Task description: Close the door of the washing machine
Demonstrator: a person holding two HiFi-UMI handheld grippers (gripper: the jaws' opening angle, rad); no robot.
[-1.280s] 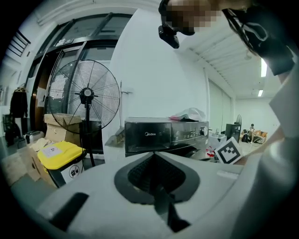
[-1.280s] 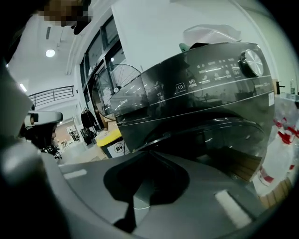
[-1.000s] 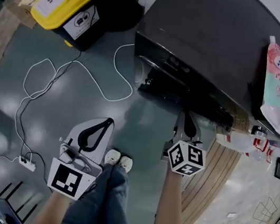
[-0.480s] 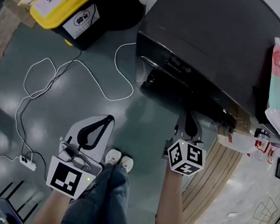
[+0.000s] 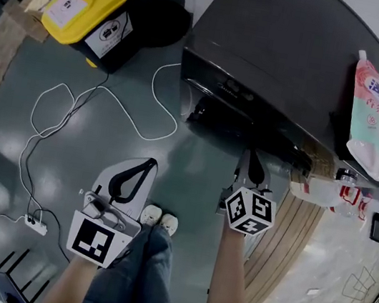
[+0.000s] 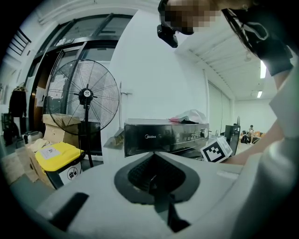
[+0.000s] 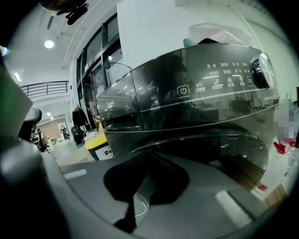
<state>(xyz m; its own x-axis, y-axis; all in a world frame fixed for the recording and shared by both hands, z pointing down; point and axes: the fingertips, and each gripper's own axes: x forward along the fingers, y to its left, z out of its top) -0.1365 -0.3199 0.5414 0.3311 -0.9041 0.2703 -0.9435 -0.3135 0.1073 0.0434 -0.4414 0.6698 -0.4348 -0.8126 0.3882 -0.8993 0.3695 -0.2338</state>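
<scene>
My right hand-held gripper (image 5: 251, 156) is clenched on nothing, jaws pressed together, tips just short of the open door (image 5: 226, 126). The door stands out from the front of the washing machine (image 5: 287, 48), directly ahead of this hand-held gripper on the far side. Its long edge runs left to right, across the line I point along. In the right gripper view it is the dark band (image 7: 210, 142) just past my tips, below the control panel. My right forearm reaches forward, pointing slightly down. My left hand-held gripper (image 5: 148, 165) is also clenched and empty, hanging nearer me over the floor, well apart from the door. So I judge the right is the one to push.
</scene>
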